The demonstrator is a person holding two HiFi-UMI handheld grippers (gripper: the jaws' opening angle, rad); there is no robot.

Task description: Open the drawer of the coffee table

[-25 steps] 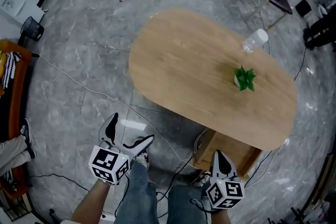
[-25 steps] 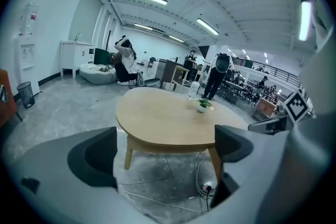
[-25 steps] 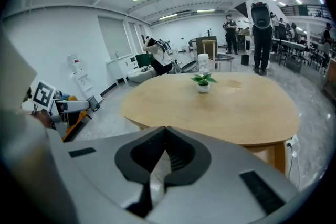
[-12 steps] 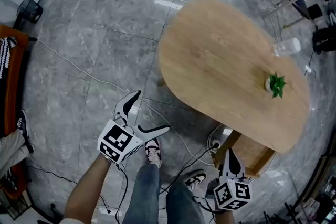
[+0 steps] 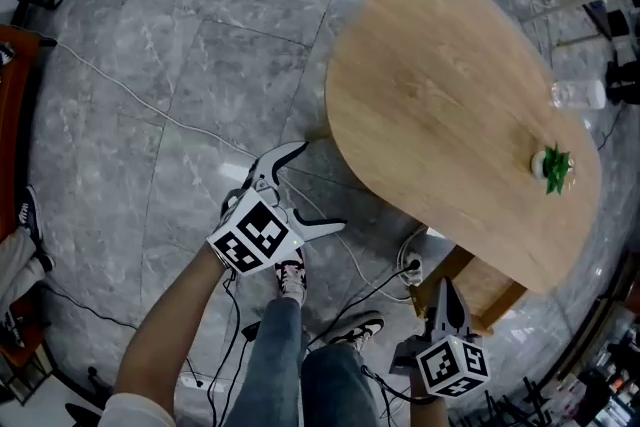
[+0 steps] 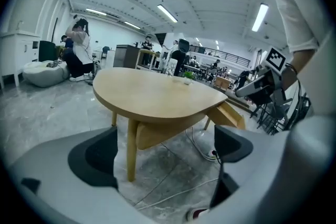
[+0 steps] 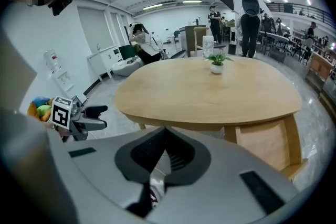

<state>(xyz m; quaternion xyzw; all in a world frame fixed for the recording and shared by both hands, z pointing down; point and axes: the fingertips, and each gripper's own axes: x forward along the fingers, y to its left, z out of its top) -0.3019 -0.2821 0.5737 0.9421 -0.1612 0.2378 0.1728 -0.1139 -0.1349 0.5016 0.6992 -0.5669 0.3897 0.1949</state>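
The oval wooden coffee table fills the right of the head view. Its drawer juts out from under the near edge as a pale wooden box. My right gripper is shut with nothing in it, its tip just in front of the drawer. In the right gripper view the drawer front sits below the tabletop, past my closed right gripper. My left gripper is open and empty over the floor by the table's rounded end. In the left gripper view the drawer shows beyond my left gripper.
A small green plant and a clear bottle stand on the far part of the tabletop. Cables and a power strip lie on the grey marble floor by my shoes. Other people stand far behind the table.
My left gripper has sunk and swung toward the table's rounded end, rolling as it went. The right gripper has drifted a little and stays shut near the drawer. The table now sits further right in view.
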